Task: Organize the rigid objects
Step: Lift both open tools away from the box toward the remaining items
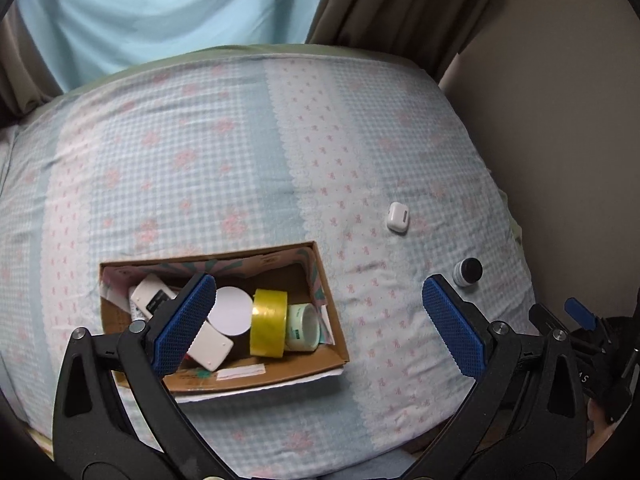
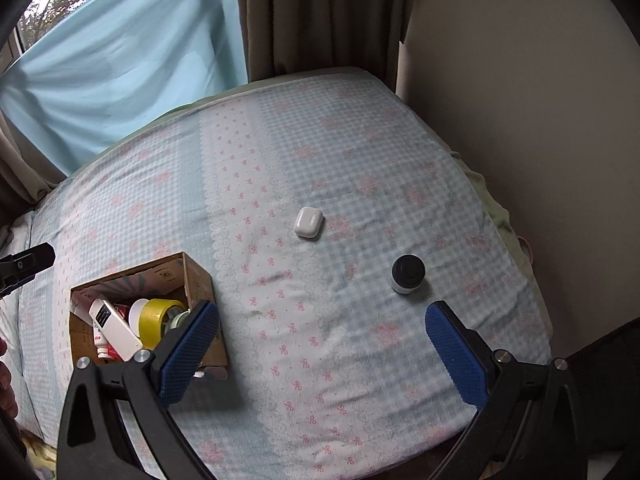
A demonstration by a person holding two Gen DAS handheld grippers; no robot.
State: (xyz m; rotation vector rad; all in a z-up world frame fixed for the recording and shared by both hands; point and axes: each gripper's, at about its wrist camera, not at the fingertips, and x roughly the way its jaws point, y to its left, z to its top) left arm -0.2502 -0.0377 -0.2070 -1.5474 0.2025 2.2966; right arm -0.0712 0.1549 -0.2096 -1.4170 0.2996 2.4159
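Box (image 1: 326, 300): open cardboard, lower left of both views, resting on the checked bed cover (image 1: 240, 160).
Packed so far: white remote (image 1: 150, 300), white disc (image 1: 232, 310), yellow tape (image 1: 269, 322), pale green tape (image 1: 305, 326); in the right wrist view also a red-and-white item (image 2: 103, 346), possibly a tube, half hidden under the remote.
Still out: earbud case (image 2: 309, 222), centre of the right wrist view, lying flat on the cover well apart from the box.
Still out: jar (image 2: 408, 274), black lid, right of centre, upright, apart from the case and nearest the right tongs.
Left tongs (image 1: 320, 328): jaws spread wide, nothing between them; one finger overlaps the box in the frame, contact not evident.
Right tongs (image 2: 324, 344): jaws spread wide, holding nothing; poised above bare cover, the jar just beyond its right finger.
Progress: judged mostly done; several items boxed, two loose.
Remaining: jar and case to go into the box; the jar looks the handier next pick for the right tongs.
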